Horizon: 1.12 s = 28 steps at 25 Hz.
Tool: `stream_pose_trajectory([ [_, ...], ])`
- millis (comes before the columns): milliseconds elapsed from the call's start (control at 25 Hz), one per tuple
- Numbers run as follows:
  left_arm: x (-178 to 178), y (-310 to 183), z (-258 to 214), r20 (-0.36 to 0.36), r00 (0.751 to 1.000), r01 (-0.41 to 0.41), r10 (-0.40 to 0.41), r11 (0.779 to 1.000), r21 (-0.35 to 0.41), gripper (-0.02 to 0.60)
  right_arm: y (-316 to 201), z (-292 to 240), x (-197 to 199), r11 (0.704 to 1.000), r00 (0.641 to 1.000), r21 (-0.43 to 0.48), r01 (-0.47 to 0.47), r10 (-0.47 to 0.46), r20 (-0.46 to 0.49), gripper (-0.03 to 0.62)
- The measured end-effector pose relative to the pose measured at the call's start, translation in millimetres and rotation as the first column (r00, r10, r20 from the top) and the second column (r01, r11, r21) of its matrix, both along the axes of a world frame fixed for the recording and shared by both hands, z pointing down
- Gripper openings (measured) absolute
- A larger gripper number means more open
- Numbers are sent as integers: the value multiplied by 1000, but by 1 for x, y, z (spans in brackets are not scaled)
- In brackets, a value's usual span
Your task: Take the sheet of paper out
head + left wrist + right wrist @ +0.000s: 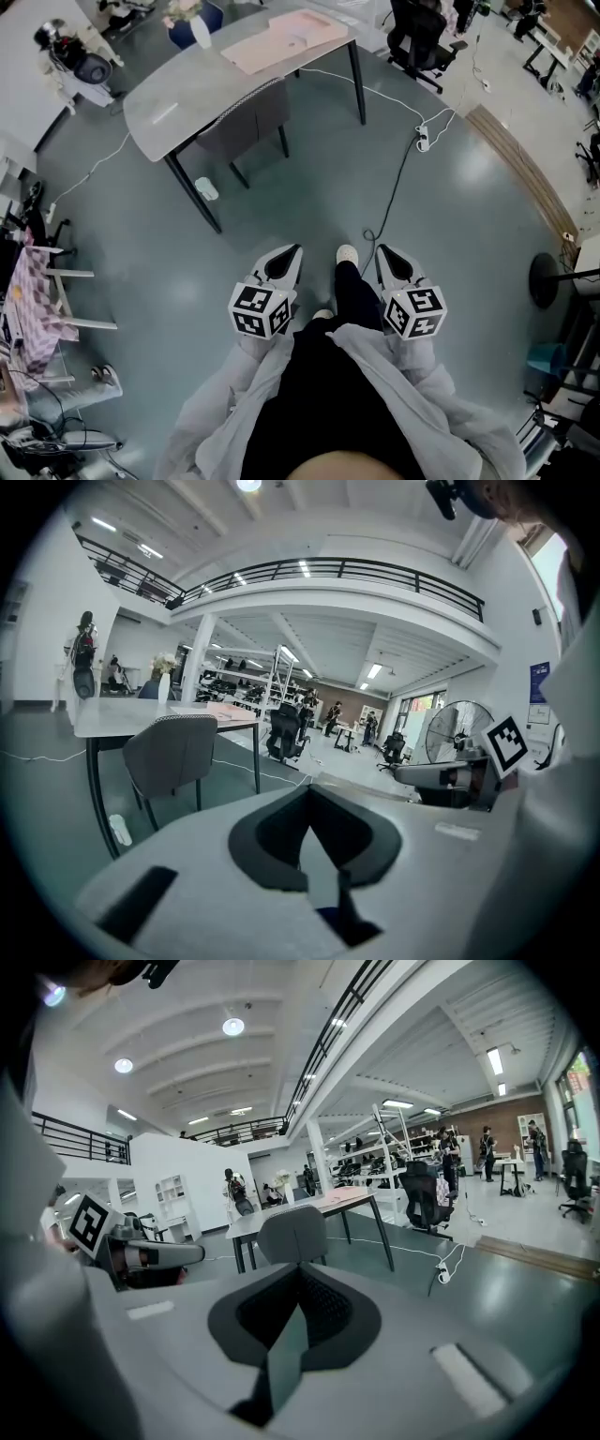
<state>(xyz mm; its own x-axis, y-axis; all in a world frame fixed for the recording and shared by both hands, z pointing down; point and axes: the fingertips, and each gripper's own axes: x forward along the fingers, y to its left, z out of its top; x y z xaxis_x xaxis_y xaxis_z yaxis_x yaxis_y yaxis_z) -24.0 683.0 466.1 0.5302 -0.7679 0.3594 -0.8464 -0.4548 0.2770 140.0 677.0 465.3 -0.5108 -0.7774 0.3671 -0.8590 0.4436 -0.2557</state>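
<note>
Grey-green hall floor (309,178) stretches ahead to a table (187,103). On the table's far end lies a pink folder (284,39). The sheet of paper is presumably inside it, though no single sheet can be made out from this far. The folder is well ahead of both grippers, beyond a chair (248,117) tucked under the table. The left gripper (296,249) and right gripper (381,249) are held side by side at the waist. Both have their jaws together on nothing, likely because the folder is out of reach.
</note>
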Motion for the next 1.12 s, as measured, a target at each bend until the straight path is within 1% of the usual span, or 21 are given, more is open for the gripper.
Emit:
stream_pose_trajectory([
  [320, -15, -76, 5, 18, 998, 64, -64, 998, 0, 8, -80, -1, -4, 1000, 1000, 8, 26, -26, 1, 9],
  [440, -14, -112, 5, 14, 996, 89, -89, 996, -1, 8, -118, -4, 2, 999, 999, 11, 36, -36, -8, 9],
  [640, -11, -168, 1, 14, 995, 95, -95, 995, 26, 8, -181, -7, 6, 998, 998, 24, 58, -58, -19, 9],
  [720, -12, -188, -1, 8, 994, 111, -111, 993, 34, 8, -201, -9, 5, 997, 997, 27, 70, -70, -19, 9],
  [800, -14, -206, -4, -15, 991, 131, -130, 991, 37, 8, -219, -10, 4, 996, 997, 33, 78, -77, -18, 9],
  [880, -13, -223, -5, -39, 990, 137, -136, 990, 37, 122, -235, -11, 4, 996, 996, 37, 84, -83, -17, 9],
  [920, -12, -231, -5, -41, 989, 141, -139, 989, 37, 146, -242, -10, 5, 995, 996, 36, 89, -88, -16, 9],
  [1000, -11, -245, -2, -32, 988, 154, -153, 987, 37, 157, -254, -7, 7, 994, 995, 33, 100, -99, -14, 9],
  [1040, -10, -252, -1, -30, 987, 160, -159, 987, 35, 181, -260, -5, 8, 994, 995, 32, 104, -104, -14, 9],
  [1120, -9, -265, 2, -31, 986, 167, -166, 986, 26, 261, -272, -1, 11, 994, 994, 29, 109, -109, -14, 9],
])
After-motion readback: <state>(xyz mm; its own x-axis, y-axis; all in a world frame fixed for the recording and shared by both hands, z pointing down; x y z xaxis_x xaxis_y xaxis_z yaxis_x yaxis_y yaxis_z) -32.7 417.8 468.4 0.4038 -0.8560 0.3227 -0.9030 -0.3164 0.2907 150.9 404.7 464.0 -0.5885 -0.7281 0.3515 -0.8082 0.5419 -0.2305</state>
